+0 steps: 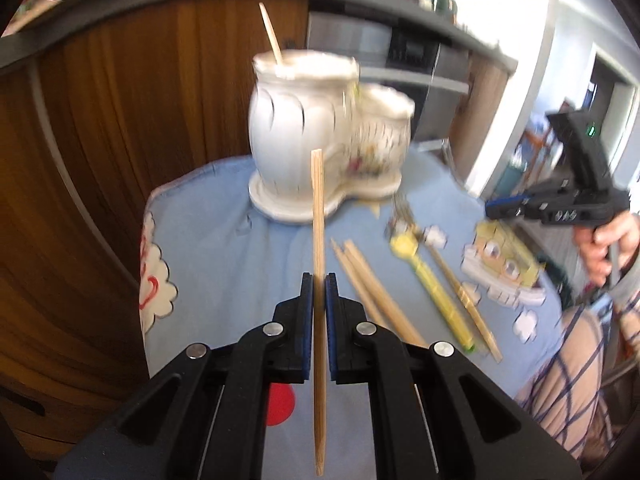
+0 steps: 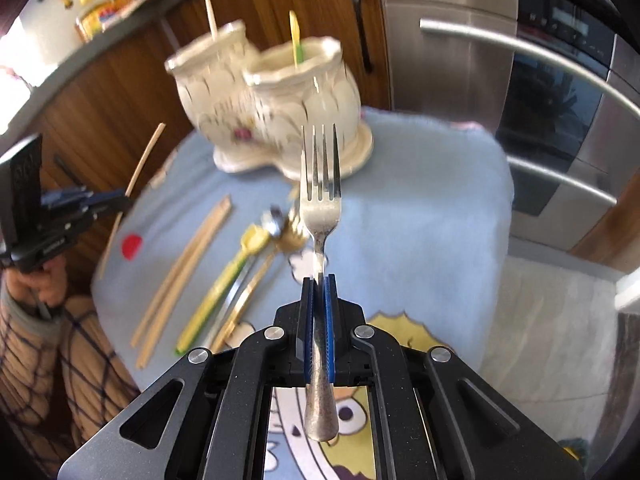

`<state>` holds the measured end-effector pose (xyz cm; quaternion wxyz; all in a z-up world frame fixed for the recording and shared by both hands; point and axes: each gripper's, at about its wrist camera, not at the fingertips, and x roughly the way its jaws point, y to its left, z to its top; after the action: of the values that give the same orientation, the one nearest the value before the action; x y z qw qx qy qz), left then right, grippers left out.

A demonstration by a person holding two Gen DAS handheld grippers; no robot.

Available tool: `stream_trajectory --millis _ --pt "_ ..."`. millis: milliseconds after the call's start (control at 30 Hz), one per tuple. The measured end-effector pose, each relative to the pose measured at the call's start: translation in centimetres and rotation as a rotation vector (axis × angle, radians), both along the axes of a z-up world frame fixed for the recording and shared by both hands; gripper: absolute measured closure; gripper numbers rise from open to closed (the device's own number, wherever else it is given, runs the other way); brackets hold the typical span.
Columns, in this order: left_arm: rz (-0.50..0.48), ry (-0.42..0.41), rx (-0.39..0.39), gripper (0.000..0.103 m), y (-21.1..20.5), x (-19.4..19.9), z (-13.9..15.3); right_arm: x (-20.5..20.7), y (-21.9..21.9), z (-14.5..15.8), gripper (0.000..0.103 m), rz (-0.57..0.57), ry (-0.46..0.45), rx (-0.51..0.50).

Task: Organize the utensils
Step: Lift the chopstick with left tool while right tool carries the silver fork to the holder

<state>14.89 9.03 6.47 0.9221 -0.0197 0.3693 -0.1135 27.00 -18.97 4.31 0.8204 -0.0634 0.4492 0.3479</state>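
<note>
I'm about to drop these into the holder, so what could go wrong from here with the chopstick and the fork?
1. The left gripper pinches the chopstick on a thin section, with long ends both sides; it might pivot or slip.
2. The fork in the right gripper points tines-first at the ceramic holder; it could clip the rim.
3. Both grippers converge on one holder and might collide.

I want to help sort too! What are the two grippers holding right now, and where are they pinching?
The left gripper pinches a wooden chopstick around its middle. The right gripper pinches a metal fork on its handle, prongs pointing away.
</note>
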Motion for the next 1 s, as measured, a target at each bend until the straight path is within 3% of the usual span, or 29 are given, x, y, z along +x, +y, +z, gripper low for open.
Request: stream_trajectory --millis 267,633,1000 --pt "0.073 -0.168 -0.031 0.097 0.0 -0.6 1.7 -0.5 0.9 2.3 0.097 -0.033 -0.095 0.159" --pt "0.099 -0.286 -0.070 0.097 -0.4 0.8 3.4 -0.3 1.5 3.9 0.097 -0.054 -0.152 0.337" --pt "0.122 -0.424 -0.129 0.097 -0.2 3.7 7.5 2.3 2.9 6.9 0.097 -0.063 -0.240 0.501"
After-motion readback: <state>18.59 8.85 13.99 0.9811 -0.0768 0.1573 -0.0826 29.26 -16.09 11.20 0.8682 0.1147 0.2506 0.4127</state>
